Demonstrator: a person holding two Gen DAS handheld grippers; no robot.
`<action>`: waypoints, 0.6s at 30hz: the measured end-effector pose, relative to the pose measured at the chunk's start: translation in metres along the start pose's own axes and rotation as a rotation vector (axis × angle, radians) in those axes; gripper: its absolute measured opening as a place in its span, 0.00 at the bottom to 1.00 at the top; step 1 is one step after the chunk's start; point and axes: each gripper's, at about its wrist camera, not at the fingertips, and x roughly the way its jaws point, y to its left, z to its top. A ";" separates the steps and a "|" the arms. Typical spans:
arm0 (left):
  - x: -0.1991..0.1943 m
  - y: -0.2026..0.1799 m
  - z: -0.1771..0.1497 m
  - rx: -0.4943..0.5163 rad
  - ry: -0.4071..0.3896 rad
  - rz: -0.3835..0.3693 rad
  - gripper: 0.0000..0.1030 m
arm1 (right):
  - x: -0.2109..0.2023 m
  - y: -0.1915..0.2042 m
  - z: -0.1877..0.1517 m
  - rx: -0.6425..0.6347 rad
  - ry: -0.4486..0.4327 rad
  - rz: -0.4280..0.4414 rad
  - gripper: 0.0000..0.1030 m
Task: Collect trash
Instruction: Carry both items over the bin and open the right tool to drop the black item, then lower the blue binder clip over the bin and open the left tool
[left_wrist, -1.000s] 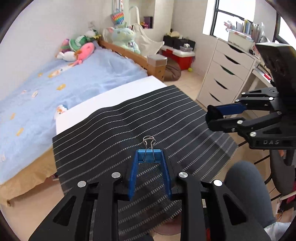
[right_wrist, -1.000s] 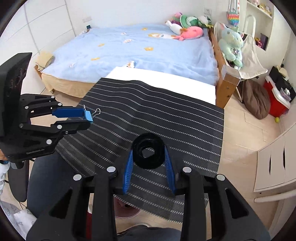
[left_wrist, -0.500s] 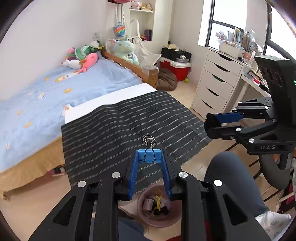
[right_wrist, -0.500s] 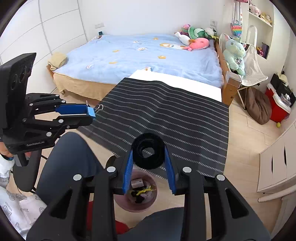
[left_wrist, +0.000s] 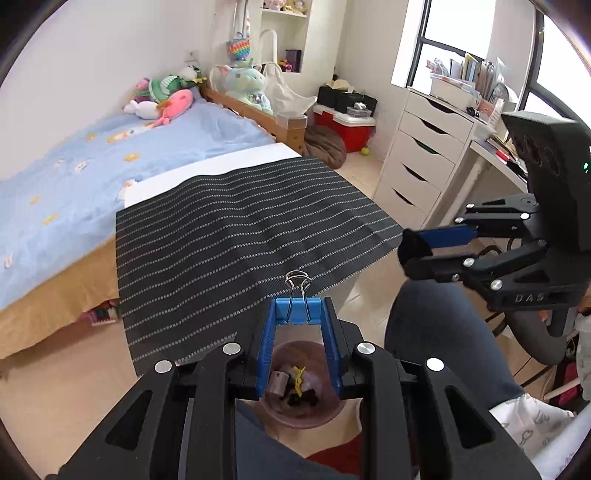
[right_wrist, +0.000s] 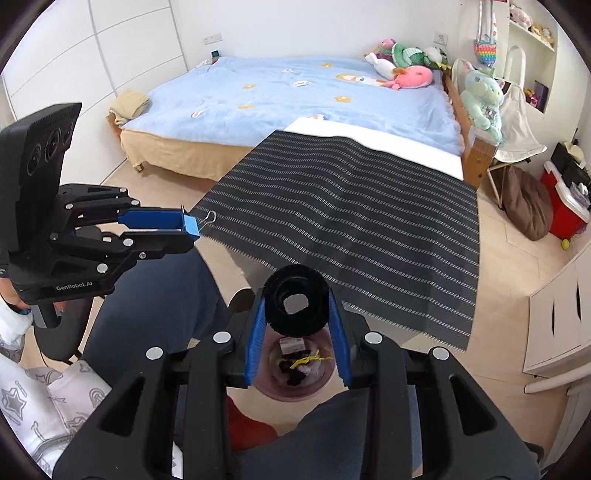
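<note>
My left gripper (left_wrist: 297, 315) is shut on a blue binder clip (left_wrist: 297, 309) with silver wire handles, held above a pinkish-brown trash bin (left_wrist: 301, 413) on the floor. My right gripper (right_wrist: 296, 306) is shut on a black fuzzy ring-shaped roll (right_wrist: 296, 305), also above the bin (right_wrist: 295, 373). The bin holds a small box, black bits and a yellow twist. The left gripper also shows in the right wrist view (right_wrist: 190, 227), the right one in the left wrist view (left_wrist: 413, 249).
A table with a black striped mat (left_wrist: 229, 236) stands just beyond the bin, with a blue bed (left_wrist: 92, 155) behind it. A white drawer unit (left_wrist: 421, 162) is at the right. The person's knees (left_wrist: 443, 332) flank the bin.
Both grippers have pulled back from over the striped mat toward the person, each still holding its item. The trash bin on the floor has come into view beneath them.
</note>
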 end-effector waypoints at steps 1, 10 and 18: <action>-0.001 0.000 -0.001 -0.003 0.001 -0.003 0.24 | 0.001 0.002 -0.002 -0.002 0.005 0.006 0.31; -0.004 0.005 -0.003 -0.014 0.003 0.001 0.24 | 0.012 0.011 -0.003 -0.011 0.026 0.065 0.44; -0.001 0.001 -0.003 -0.007 0.013 -0.001 0.24 | 0.013 0.005 -0.003 0.017 0.018 0.041 0.88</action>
